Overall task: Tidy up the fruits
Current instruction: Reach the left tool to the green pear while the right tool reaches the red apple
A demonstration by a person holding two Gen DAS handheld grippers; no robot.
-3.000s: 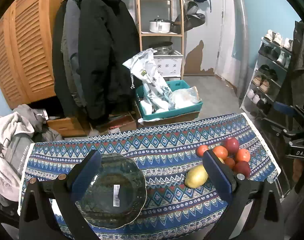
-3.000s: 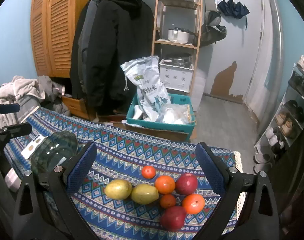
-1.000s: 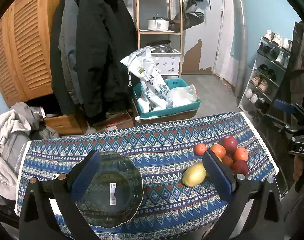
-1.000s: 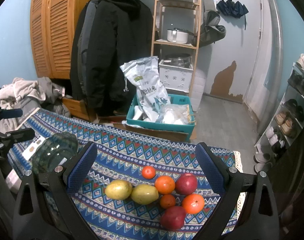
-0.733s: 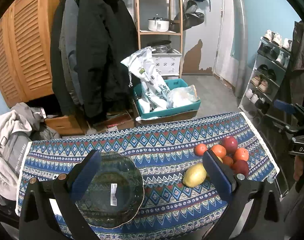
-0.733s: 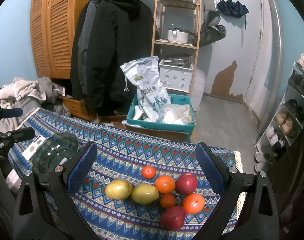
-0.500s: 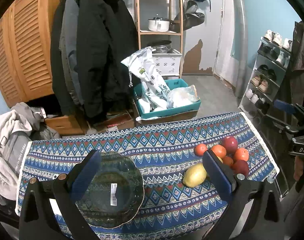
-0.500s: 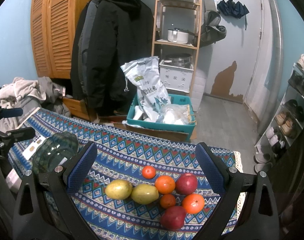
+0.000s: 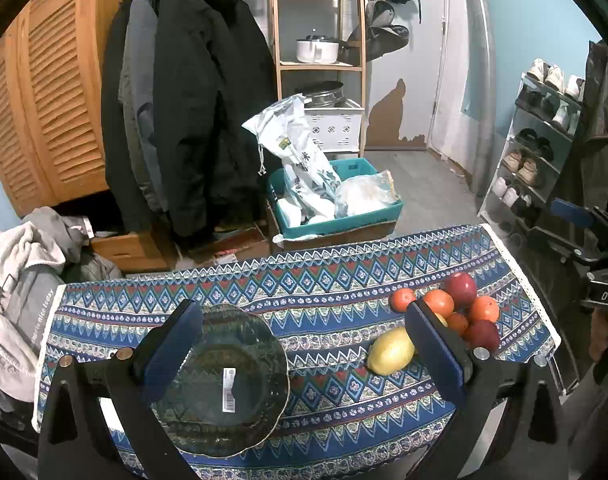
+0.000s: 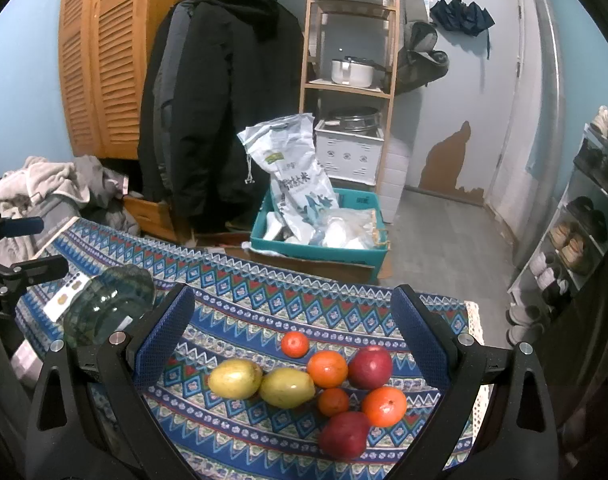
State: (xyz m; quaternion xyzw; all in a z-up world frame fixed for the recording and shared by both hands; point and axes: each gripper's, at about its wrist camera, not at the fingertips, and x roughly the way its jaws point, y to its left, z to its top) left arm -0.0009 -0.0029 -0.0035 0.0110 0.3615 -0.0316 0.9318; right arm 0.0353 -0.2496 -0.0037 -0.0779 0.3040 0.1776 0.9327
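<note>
Eight smooth round fruits (image 10: 328,368) sat clustered near the patterned woven tablecloth's (image 9: 324,280) right edge; left, a scalloped dark glass bowl (image 9: 223,380). Left gripper (image 9: 304,348) and right gripper (image 10: 291,332) hovered spread wide, holding nothing.

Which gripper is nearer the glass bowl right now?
Left. The left gripper hovers open right over the glass bowl; the right gripper hangs open above the fruit pile, the bowl off to its left.

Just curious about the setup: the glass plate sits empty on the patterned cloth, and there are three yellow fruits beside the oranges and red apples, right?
Not quite: there are two yellow fruits, not three, as the right wrist view shows. The glass plate is indeed empty on the patterned cloth, with oranges and red apples nearby.
</note>
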